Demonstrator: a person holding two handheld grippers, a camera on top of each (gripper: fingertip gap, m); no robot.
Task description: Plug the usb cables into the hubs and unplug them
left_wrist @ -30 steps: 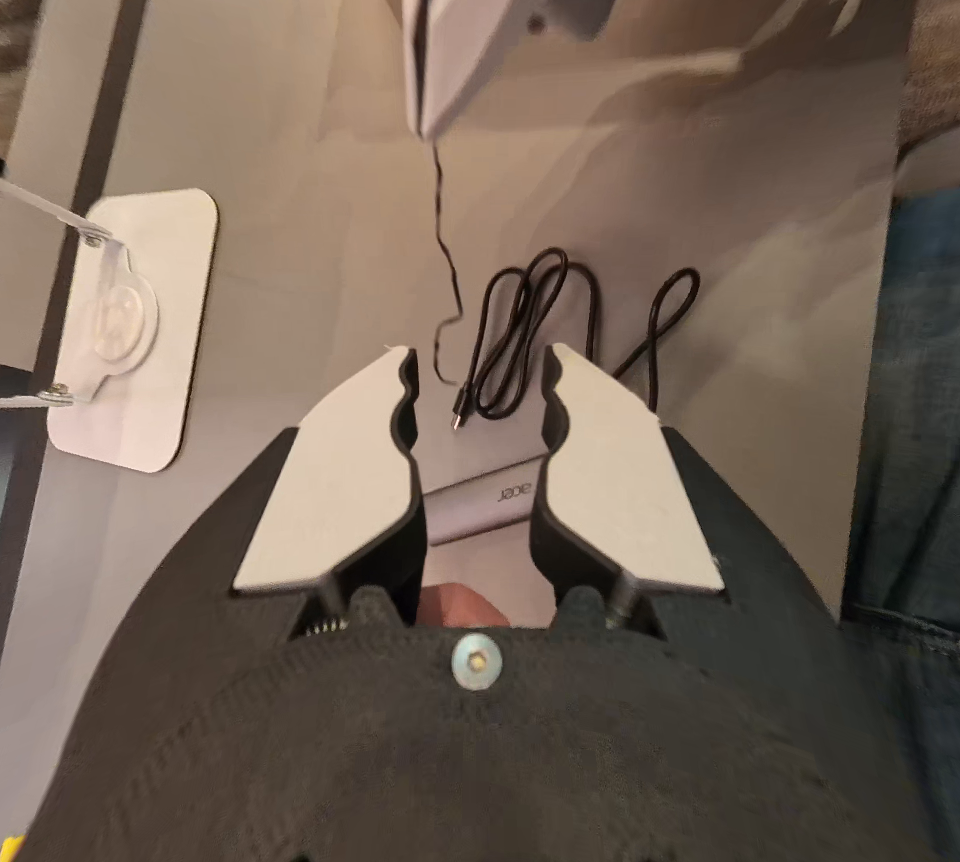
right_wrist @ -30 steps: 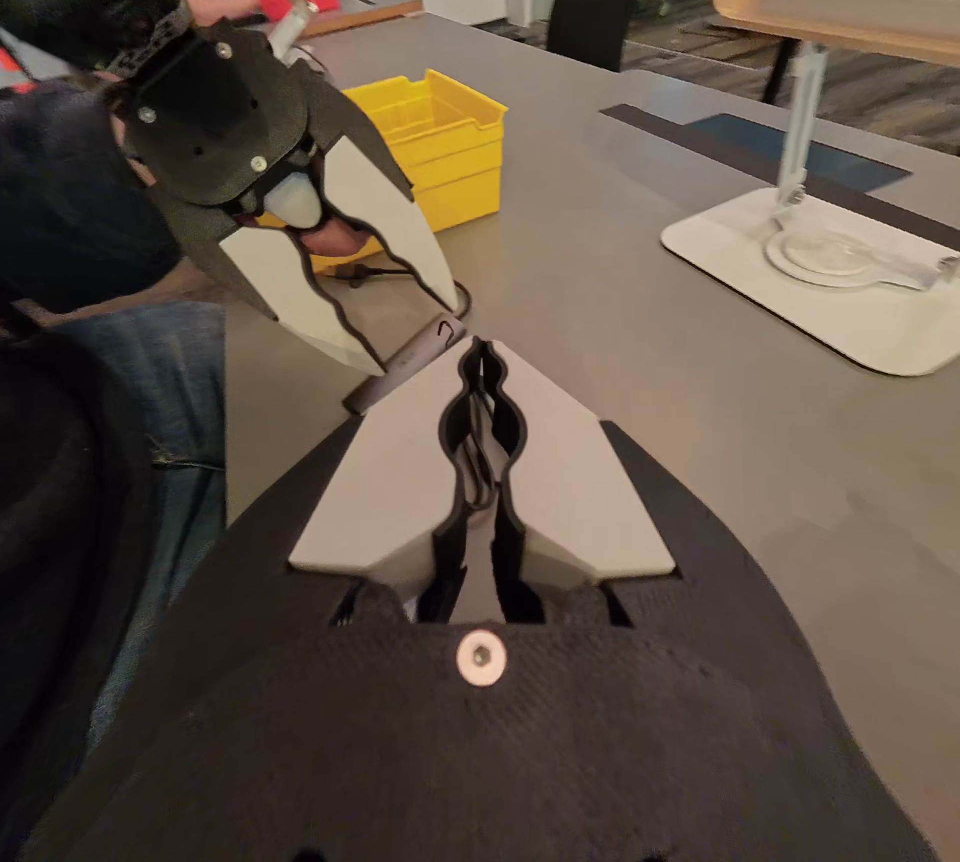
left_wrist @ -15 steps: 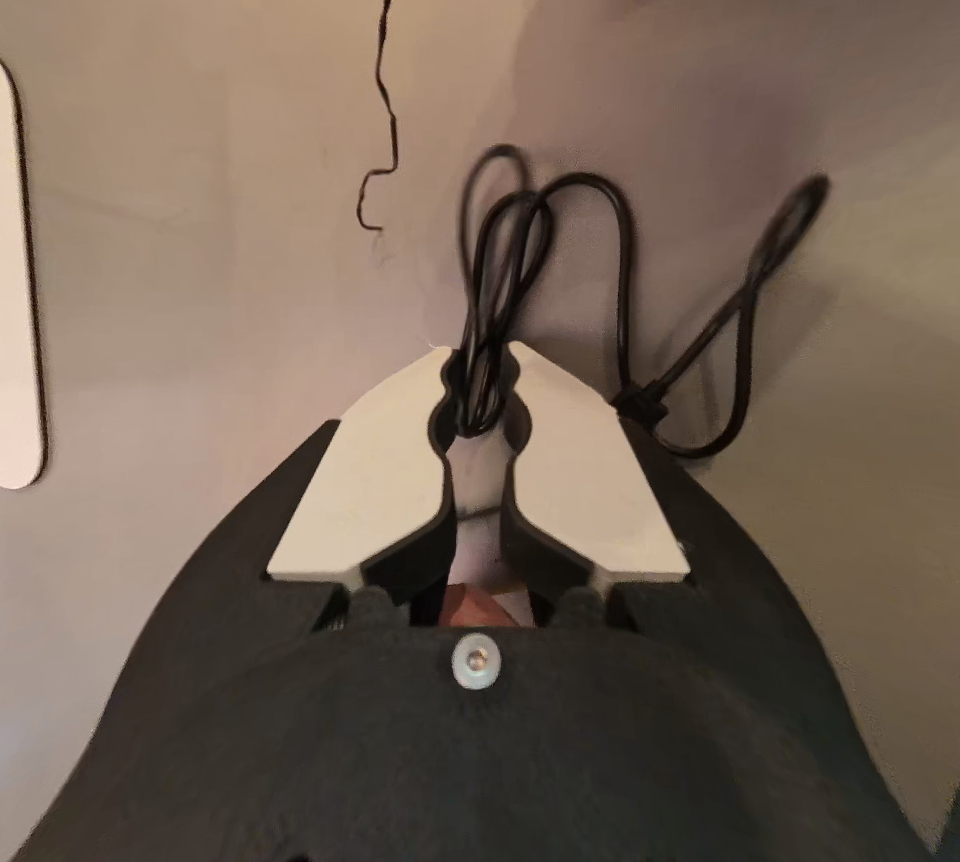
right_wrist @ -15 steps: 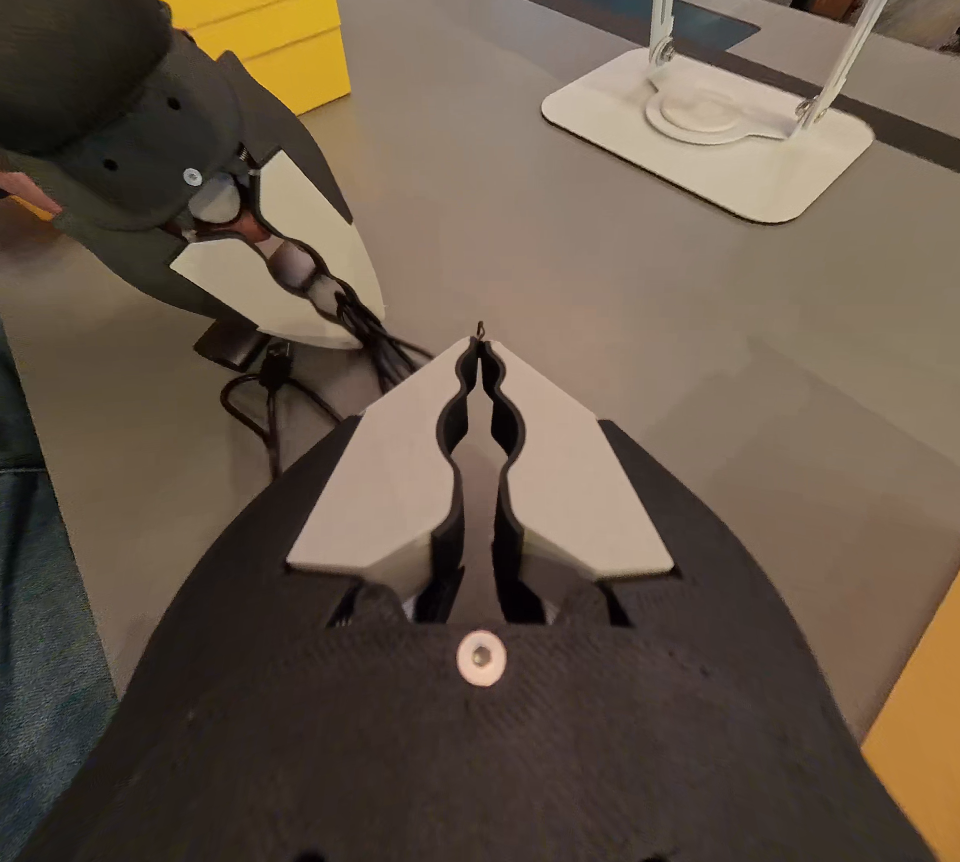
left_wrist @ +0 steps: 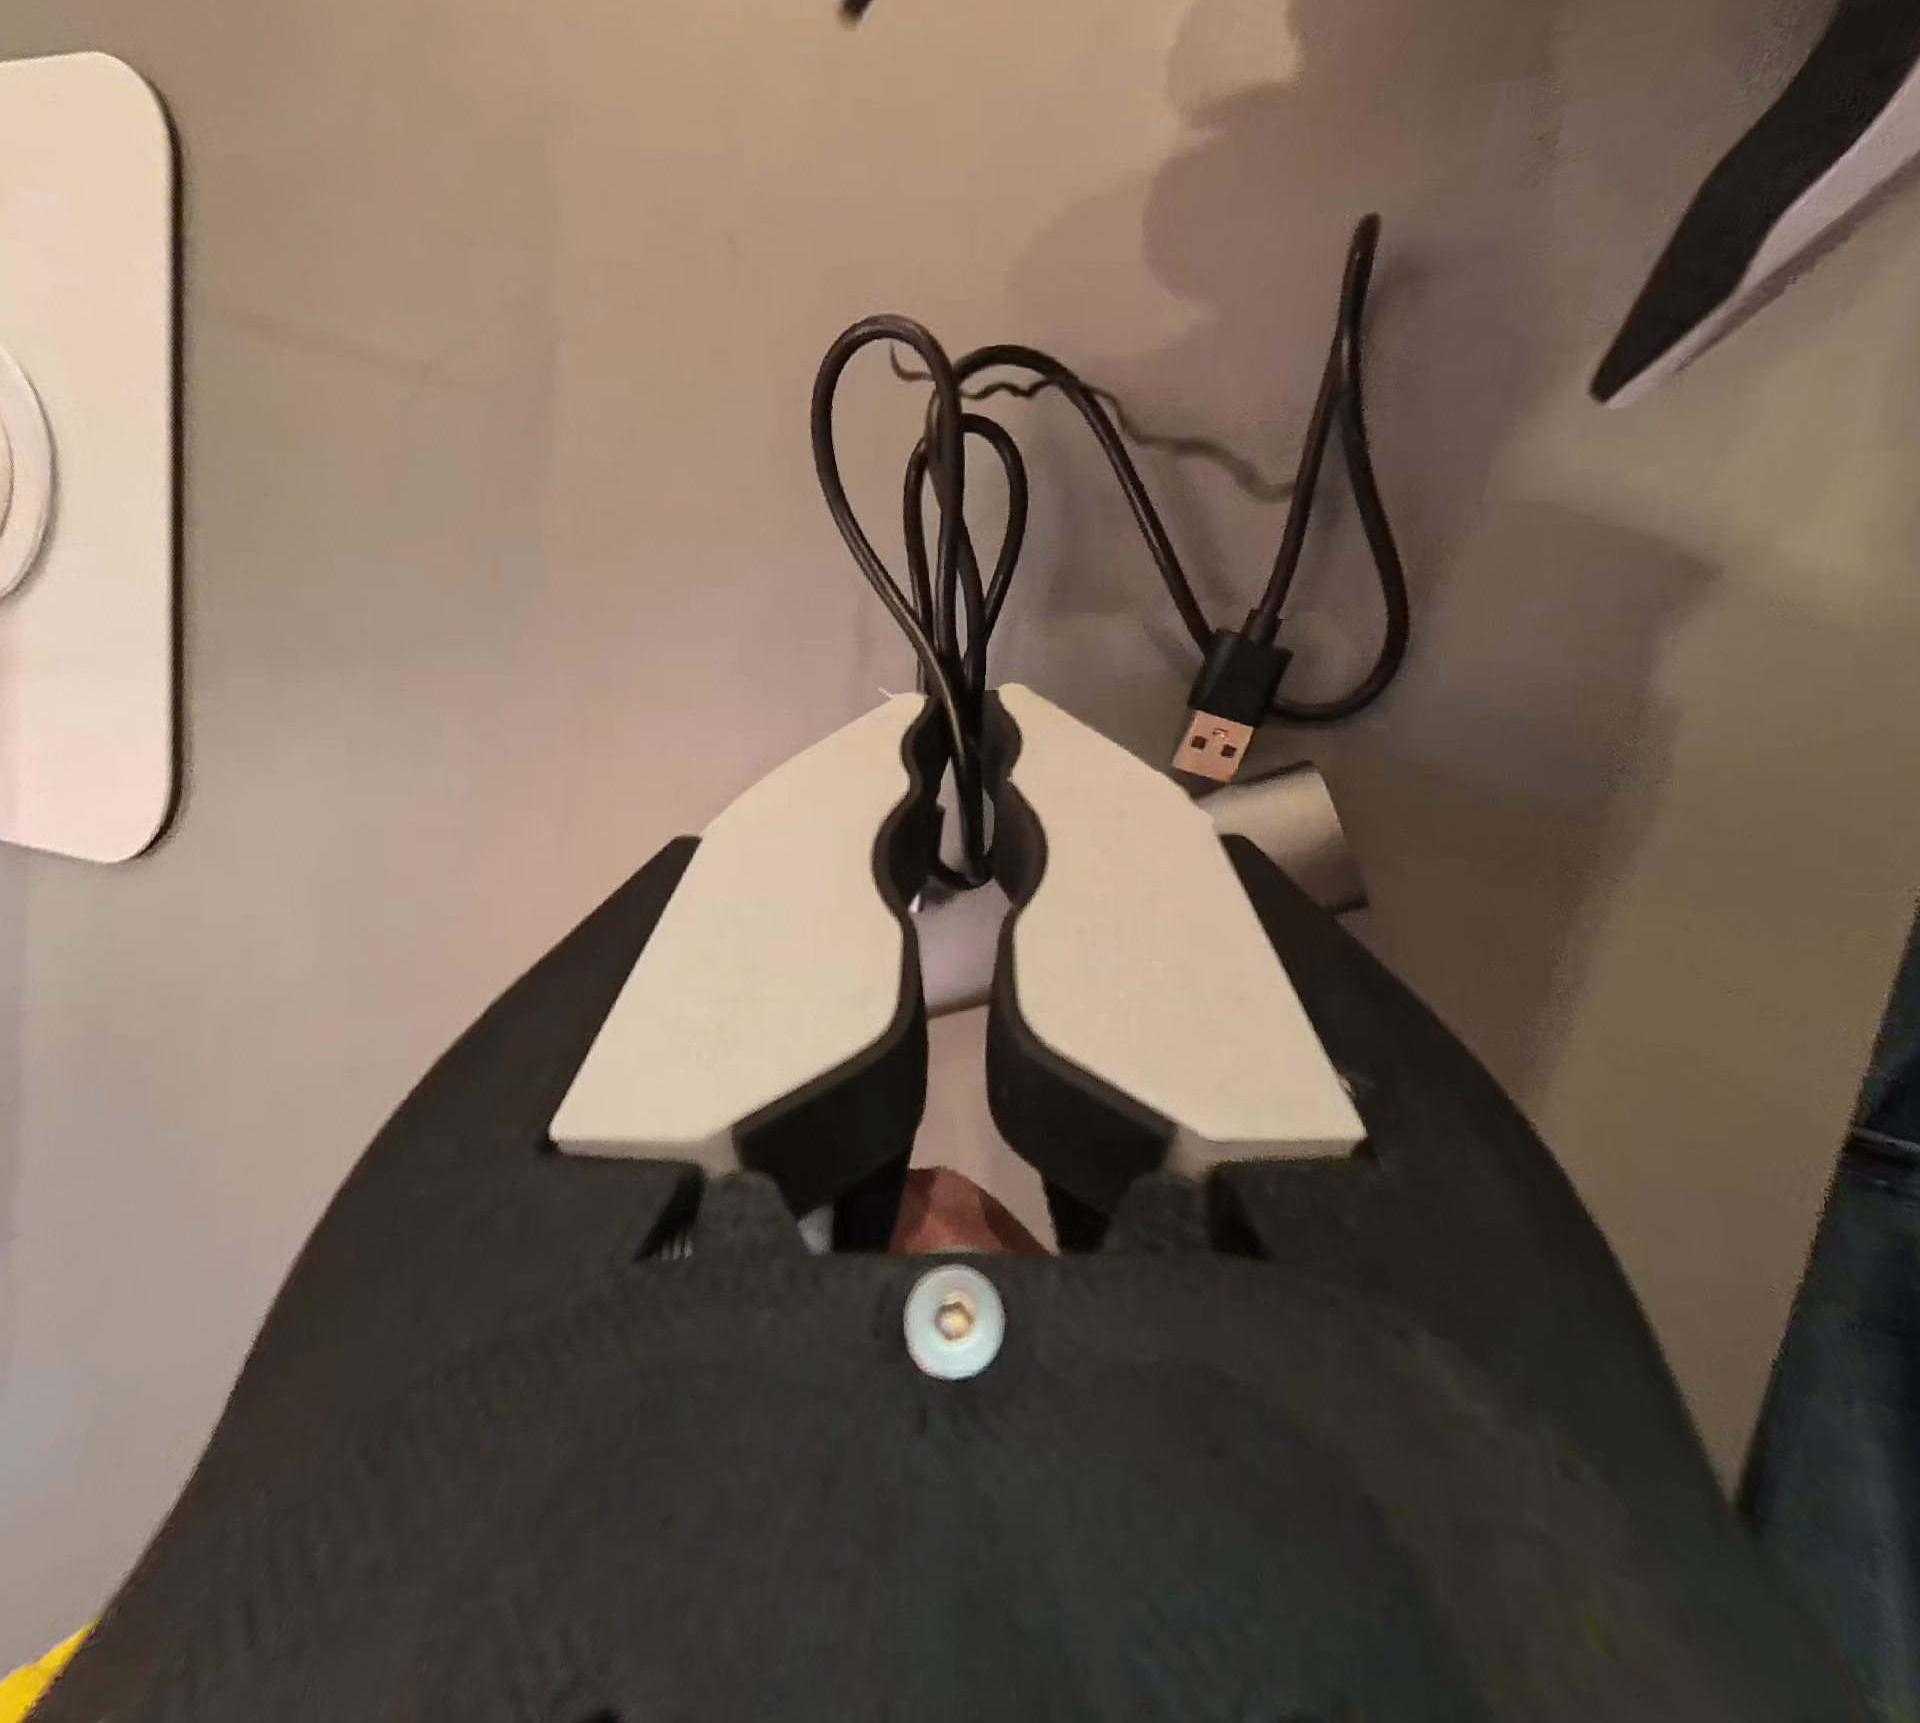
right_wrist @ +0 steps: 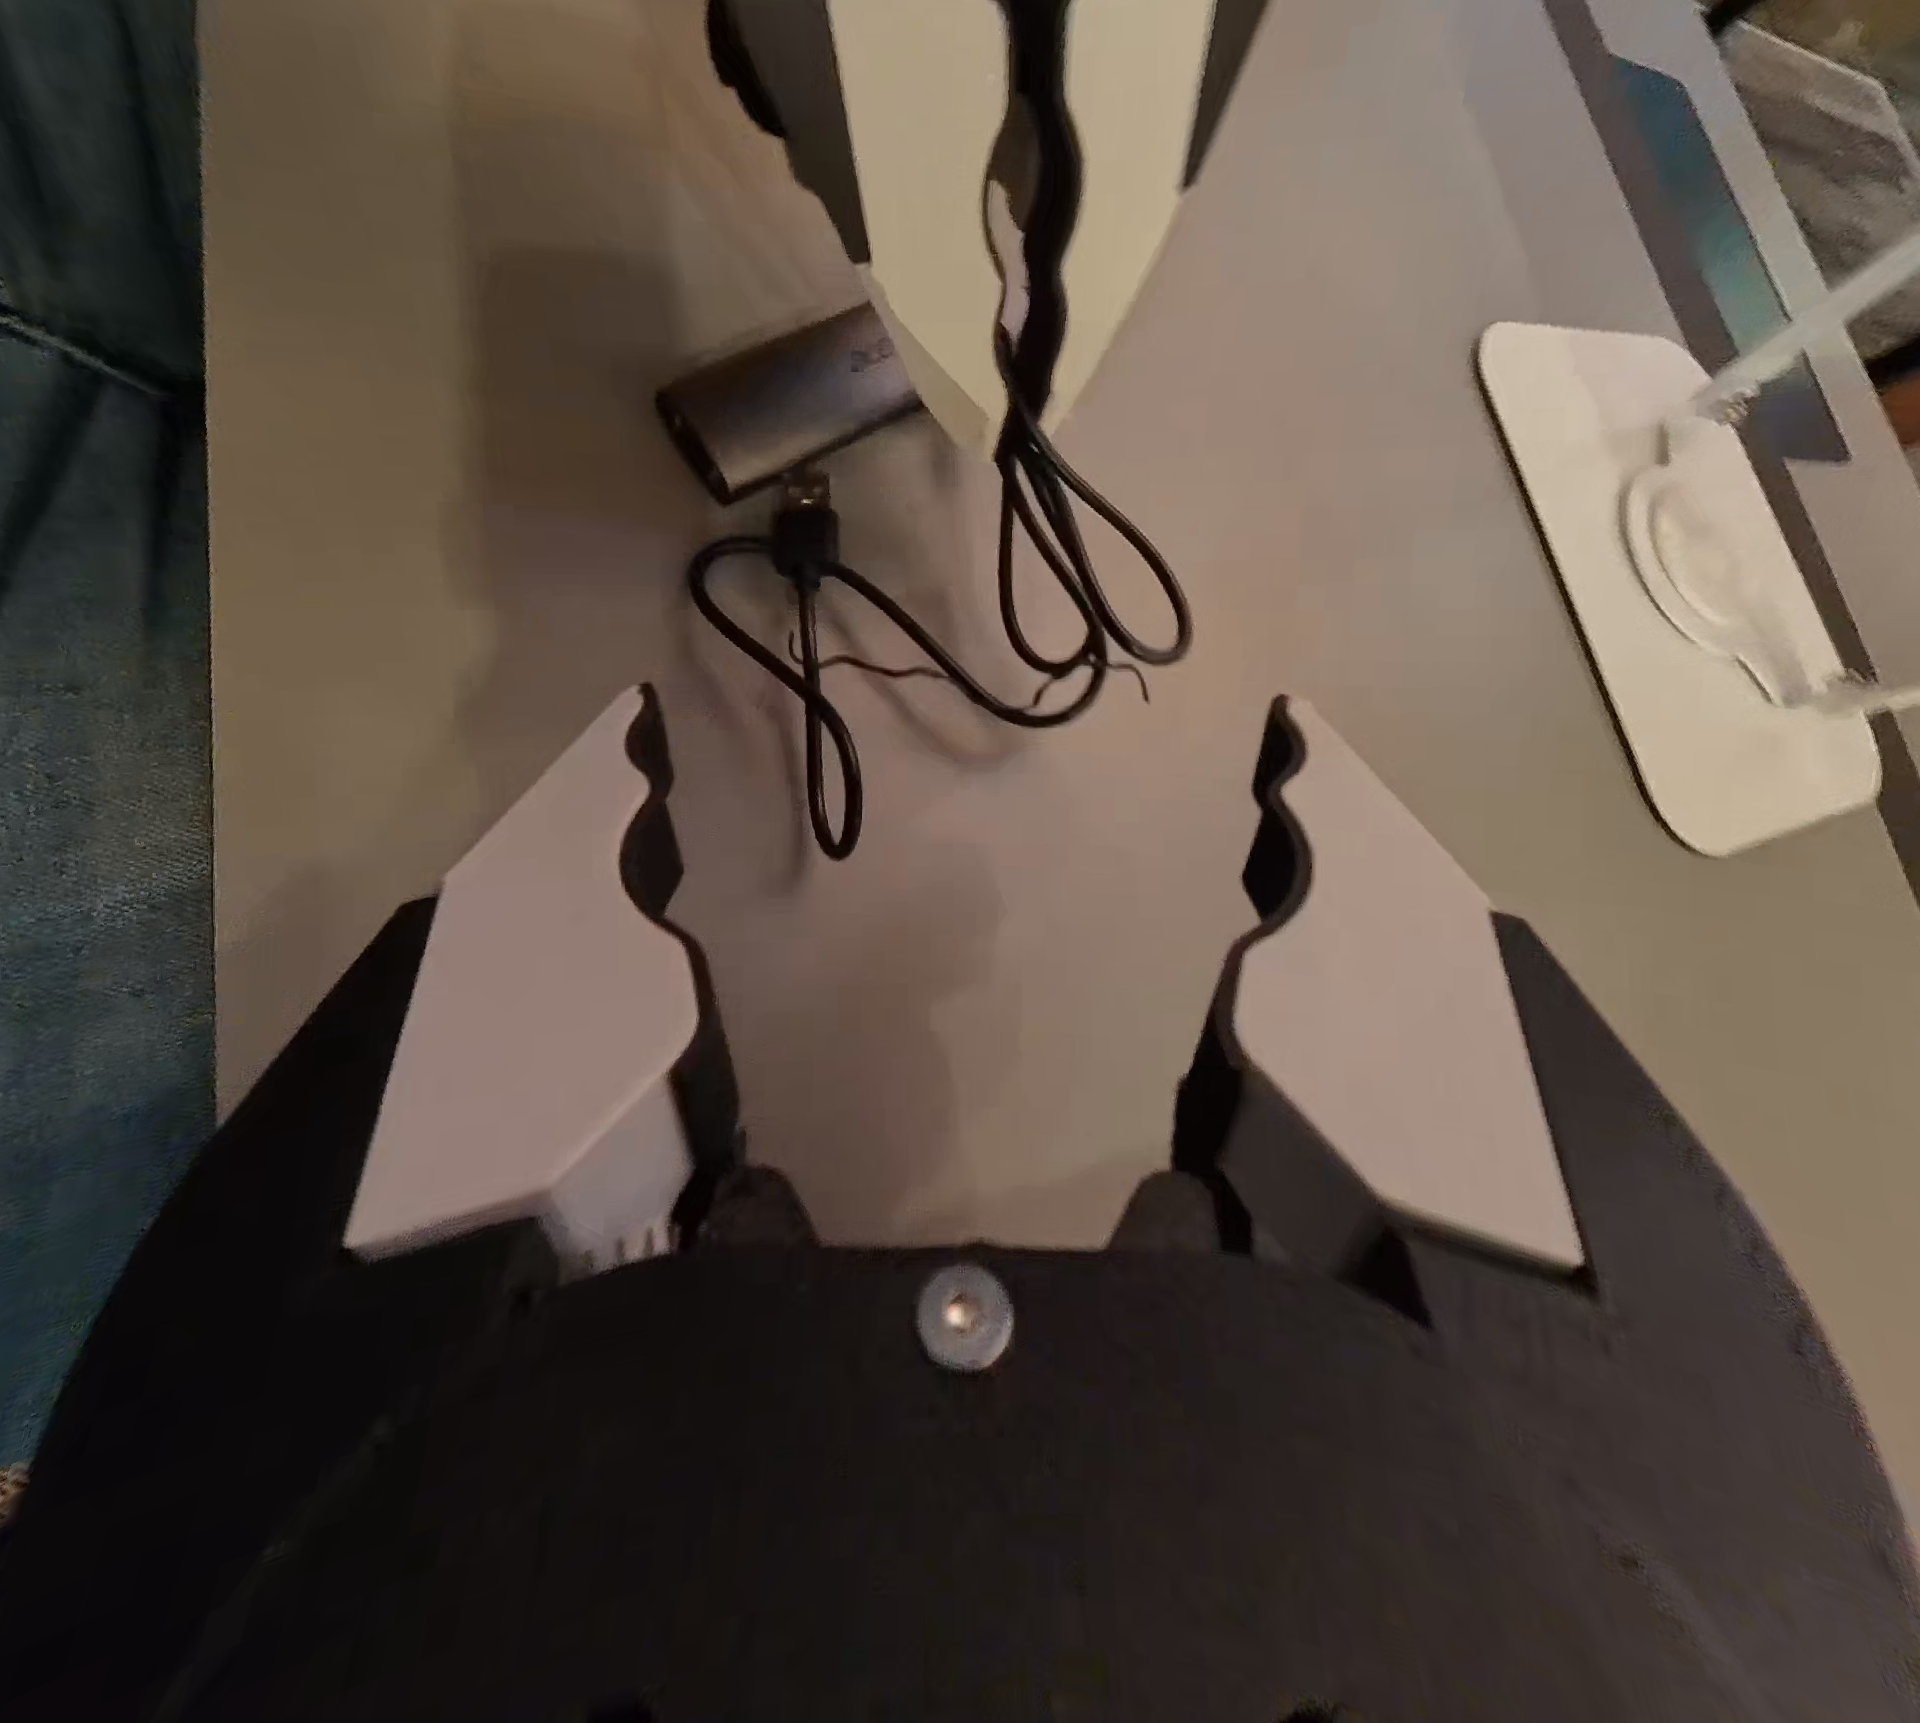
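Going from the left: the left tongs are now pinched shut on a bunch of loops of the black USB cable, where a second ago they stood apart over the hub. They have come down onto the cable and closed on it. The loops stick out past the tips, and the rest trails over the grey surface to the USB-A plug, which lies free, its metal end just beside the end of the grey hub but not in it. A thin dark wire lies across the cable.

On the right, the change runs the other way: the right tongs, closed a moment ago, now gape wide and hold nothing, hanging above the surface near the cable's trailing loop. In this view the hub lies flat with the plug close to its end, unplugged.

I'd say the hold has passed to the left side, which steadies the slack, and the empty right tongs look free to go for the plug or the hub; nothing is plugged in yet
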